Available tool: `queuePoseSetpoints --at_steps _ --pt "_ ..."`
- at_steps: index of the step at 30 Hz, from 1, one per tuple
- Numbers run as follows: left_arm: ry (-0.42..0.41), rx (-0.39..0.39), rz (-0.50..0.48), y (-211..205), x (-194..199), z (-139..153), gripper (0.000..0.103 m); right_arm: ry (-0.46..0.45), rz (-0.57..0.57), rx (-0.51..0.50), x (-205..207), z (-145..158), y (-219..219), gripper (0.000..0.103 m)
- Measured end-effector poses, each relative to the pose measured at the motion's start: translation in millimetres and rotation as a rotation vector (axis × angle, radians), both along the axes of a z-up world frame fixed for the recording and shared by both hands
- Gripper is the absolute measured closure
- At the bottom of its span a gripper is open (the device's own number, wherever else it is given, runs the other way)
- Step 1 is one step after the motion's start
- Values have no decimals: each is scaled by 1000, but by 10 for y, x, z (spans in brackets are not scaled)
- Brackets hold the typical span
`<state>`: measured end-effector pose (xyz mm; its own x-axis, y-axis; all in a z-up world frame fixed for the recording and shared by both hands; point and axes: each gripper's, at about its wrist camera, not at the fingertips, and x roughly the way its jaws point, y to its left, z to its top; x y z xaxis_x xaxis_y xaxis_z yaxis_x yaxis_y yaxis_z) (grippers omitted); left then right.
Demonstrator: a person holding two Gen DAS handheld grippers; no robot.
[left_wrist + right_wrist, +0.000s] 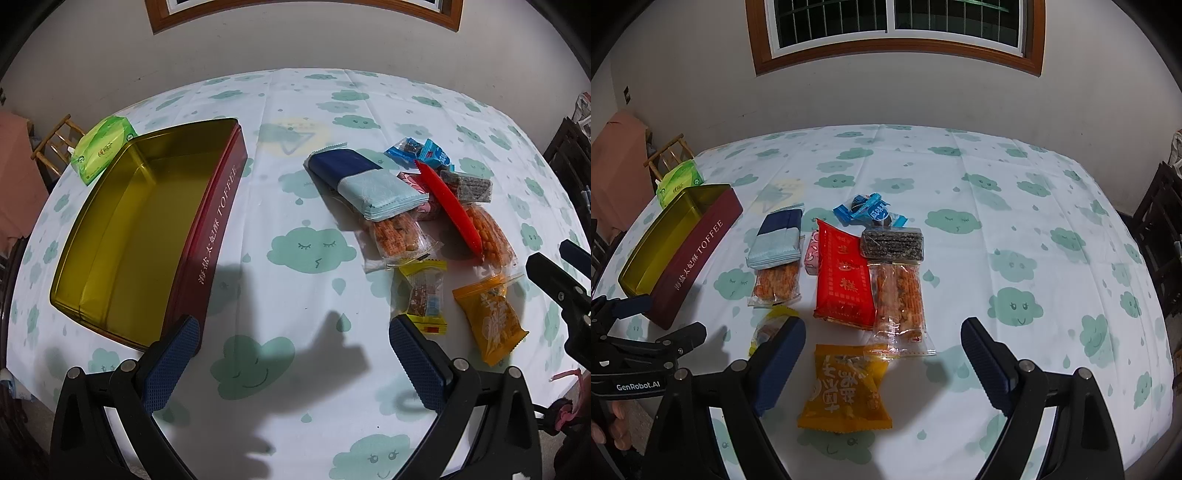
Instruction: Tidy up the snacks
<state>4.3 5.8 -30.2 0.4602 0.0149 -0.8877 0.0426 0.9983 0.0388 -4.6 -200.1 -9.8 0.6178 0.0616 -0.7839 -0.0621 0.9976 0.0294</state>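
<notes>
Left wrist view: left gripper [293,345] hangs over bare tablecloth [295,110], jaws spread wide, nothing between them.
Right wrist view: right gripper [882,349] above the orange packet [846,391], jaws apart and empty.
Tin [147,236]: lidless, nothing inside, at the table's left.
Snacks: red packet [844,277] and other wrapped pieces lie together right of the tin.

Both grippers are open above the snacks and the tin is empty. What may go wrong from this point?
1. The snacks overlap: the red packet lies across its neighbours, so lifting one may drag others.
2. The orange packet lies flat between the right gripper fingers; they may slip off its smooth film.
3. The left gripper hangs near the toffee tin corner and may knock it.
</notes>
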Motion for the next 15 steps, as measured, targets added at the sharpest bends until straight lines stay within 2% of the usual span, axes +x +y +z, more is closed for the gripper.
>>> queuePoseSetpoints --at_steps 13,14,15 --pt "9 5 3 -17 27 -33 1 10 -1 -1 37 -29 -19 18" --pt "9 6 3 -11 27 -30 2 12 -1 -5 47 -41 -25 21" --pt "10 9 2 -2 33 -32 2 14 0 -8 56 -54 -31 30"
